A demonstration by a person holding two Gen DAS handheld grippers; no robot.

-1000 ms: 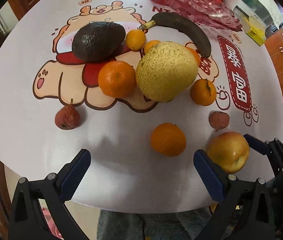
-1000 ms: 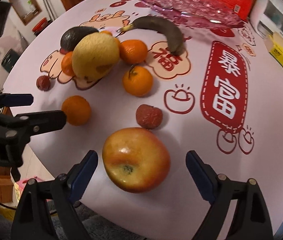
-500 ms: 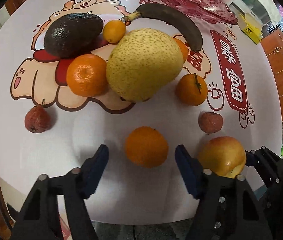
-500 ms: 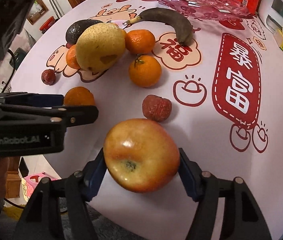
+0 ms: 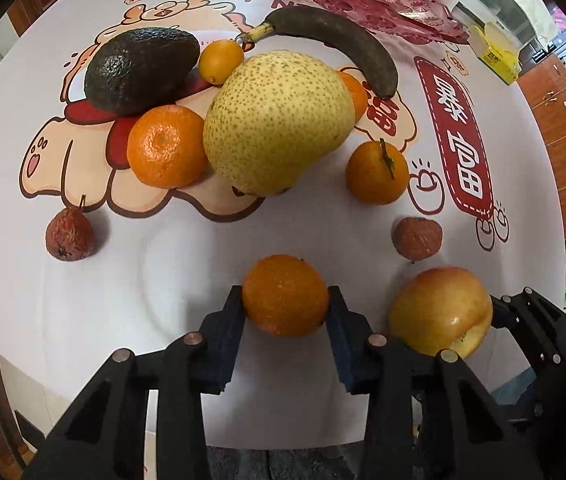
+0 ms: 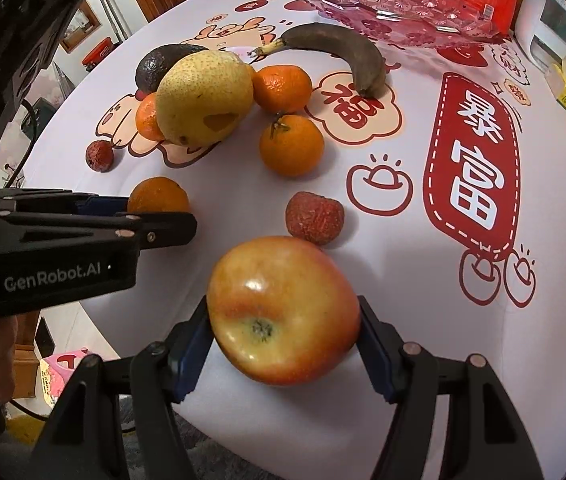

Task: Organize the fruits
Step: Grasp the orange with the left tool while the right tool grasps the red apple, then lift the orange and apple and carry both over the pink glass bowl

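- Fruits are seen scattered on a round table (image 5: 83,320) covered by a white cloth printed with red and pink cartoons.
- A small orange (image 5: 285,295) is bracketed by the left gripper (image 5: 285,308) near the table's front edge; both blue pads are seen against its sides while the jaws are closing.
- A red-yellow apple (image 6: 283,310) is clamped between the pads of the right gripper (image 6: 283,334), just beside the orange.
- A lychee (image 6: 314,218) is seen just behind the apple, a second one (image 5: 69,234) well apart at the left.
- A large speckled pear (image 5: 277,122) is found mid-table, touched by a mandarin (image 5: 167,146), with an avocado (image 5: 141,70) behind it.
- A blackened banana (image 6: 339,58) is laid farther back, near a pink glass tray (image 6: 387,8).
- A stemmed mandarin (image 6: 291,145) is placed between pear and apple.
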